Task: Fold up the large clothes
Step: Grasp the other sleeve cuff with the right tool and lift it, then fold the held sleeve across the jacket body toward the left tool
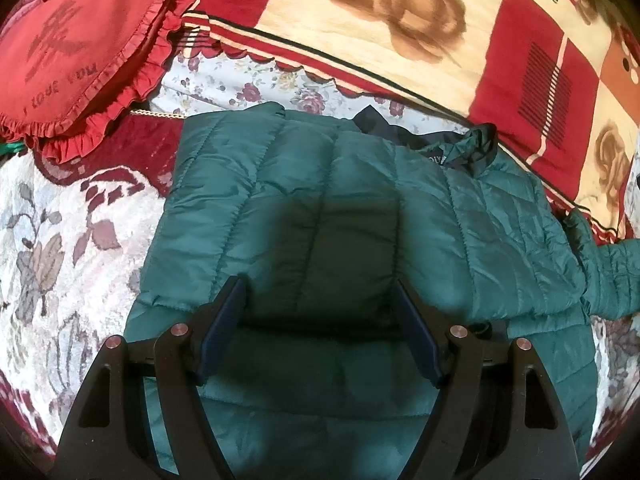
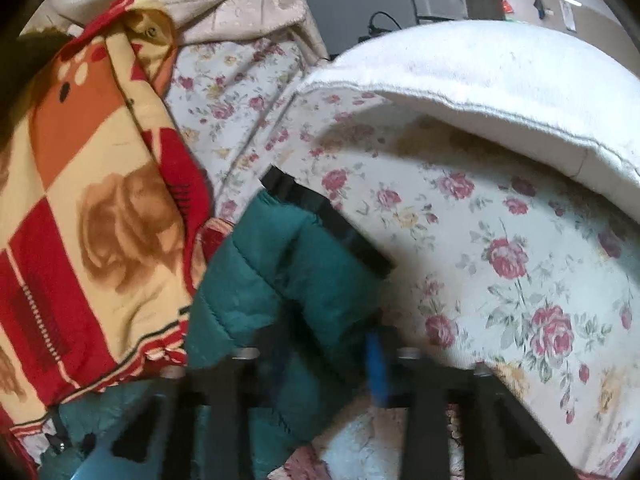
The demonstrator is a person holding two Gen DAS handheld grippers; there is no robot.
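Observation:
A green quilted jacket [image 1: 320, 200] lies spread flat on the bed, with its dark collar [image 1: 432, 140] at the far side. My left gripper [image 1: 320, 284] hovers over the jacket's middle, jaws wide open with nothing between them. One sleeve [image 1: 612, 276] sticks out to the right. In the blurred right wrist view, that green sleeve [image 2: 296, 264], edged with a black strip [image 2: 332, 216], runs between the fingers of my right gripper [image 2: 328, 344]. The blue pad [image 2: 376, 364] presses on the sleeve's side, so the gripper is shut on the sleeve.
A red heart-shaped frilled pillow [image 1: 80, 48] lies at the far left. A red-and-cream rose blanket [image 1: 400, 20] is heaped along the far side and borders the sleeve [image 2: 100, 220]. A rose-print sheet [image 2: 500, 260] and a white folded pad [image 2: 500, 80] lie to the right.

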